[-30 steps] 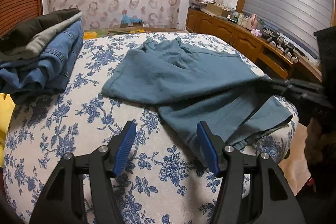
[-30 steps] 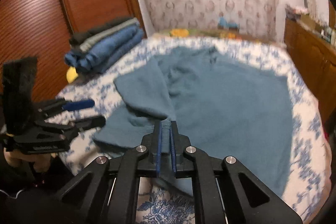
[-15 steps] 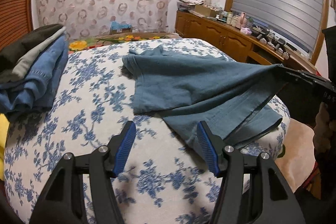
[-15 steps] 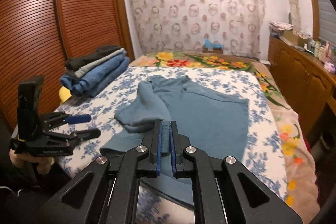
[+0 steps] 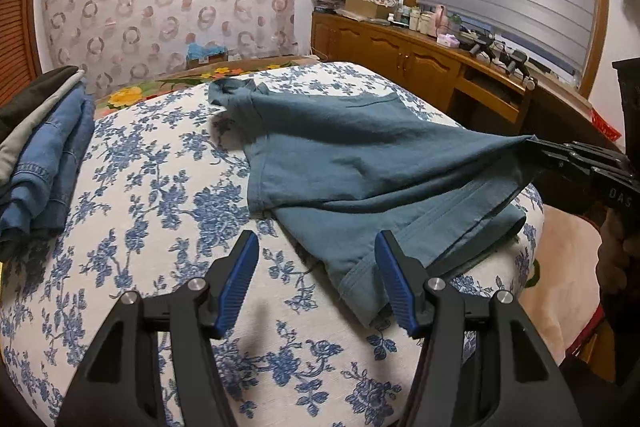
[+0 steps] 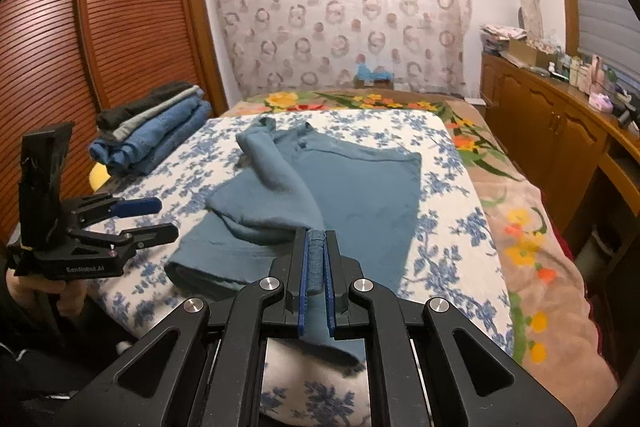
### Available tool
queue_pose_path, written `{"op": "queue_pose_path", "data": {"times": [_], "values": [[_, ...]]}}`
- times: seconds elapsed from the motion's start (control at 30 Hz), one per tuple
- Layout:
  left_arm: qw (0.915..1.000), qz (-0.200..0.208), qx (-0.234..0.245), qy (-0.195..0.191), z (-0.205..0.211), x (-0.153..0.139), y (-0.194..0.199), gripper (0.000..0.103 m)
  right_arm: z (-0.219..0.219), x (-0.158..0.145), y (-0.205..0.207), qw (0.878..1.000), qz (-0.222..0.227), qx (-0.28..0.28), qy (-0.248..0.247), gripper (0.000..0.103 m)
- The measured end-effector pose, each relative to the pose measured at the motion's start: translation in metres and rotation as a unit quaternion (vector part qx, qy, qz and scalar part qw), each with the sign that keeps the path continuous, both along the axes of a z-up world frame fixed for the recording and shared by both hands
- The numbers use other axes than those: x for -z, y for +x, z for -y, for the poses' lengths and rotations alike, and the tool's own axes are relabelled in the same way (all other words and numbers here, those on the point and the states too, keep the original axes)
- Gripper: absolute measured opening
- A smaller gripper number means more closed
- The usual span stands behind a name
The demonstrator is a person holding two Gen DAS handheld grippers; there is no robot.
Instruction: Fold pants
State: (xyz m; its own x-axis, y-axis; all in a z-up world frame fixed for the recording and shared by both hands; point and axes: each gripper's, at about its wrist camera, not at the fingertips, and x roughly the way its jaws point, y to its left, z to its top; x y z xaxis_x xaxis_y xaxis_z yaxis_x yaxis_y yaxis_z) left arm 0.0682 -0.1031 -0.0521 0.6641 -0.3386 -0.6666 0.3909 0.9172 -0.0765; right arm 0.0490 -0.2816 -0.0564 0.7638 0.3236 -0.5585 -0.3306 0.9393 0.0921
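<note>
Pants on floral bed

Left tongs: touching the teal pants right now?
Apart. The right wrist view shows the left tongs open above the floral bedspread, clear of the teal pants. Only the right tongs clamp the fabric.

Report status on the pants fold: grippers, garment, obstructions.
Right gripper shut on teal pants hem, lifting it off the bed. Left gripper open, empty, by the near leg. Folded clothes stack well clear.
</note>
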Motion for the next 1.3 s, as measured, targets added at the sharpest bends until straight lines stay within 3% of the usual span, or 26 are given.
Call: {"op": "queue_pose_path", "data": {"times": [0.5, 0.67, 1.03, 1.3], "values": [[0.9996, -0.027, -0.002, 0.010, 0.007, 0.025, 0.006, 0.060, 0.025, 0.051, 0.003, 0.996, -0.080, 0.030, 0.002, 0.005], [0.9997, -0.015, -0.016, 0.008, 0.003, 0.016, 0.006, 0.060, 0.025, 0.041, -0.001, 0.997, -0.069, 0.025, -0.008, 0.009], [0.9984, 0.011, -0.053, 0.015, -0.018, -0.005, 0.029, 0.060, 0.019, 0.008, 0.018, 0.999, -0.031, 0.025, -0.021, 0.033], [0.9972, 0.016, -0.070, 0.020, -0.039, -0.009, 0.041, 0.060, -0.024, 0.003, 0.057, 0.999, -0.036, -0.029, -0.019, 0.040]]}}
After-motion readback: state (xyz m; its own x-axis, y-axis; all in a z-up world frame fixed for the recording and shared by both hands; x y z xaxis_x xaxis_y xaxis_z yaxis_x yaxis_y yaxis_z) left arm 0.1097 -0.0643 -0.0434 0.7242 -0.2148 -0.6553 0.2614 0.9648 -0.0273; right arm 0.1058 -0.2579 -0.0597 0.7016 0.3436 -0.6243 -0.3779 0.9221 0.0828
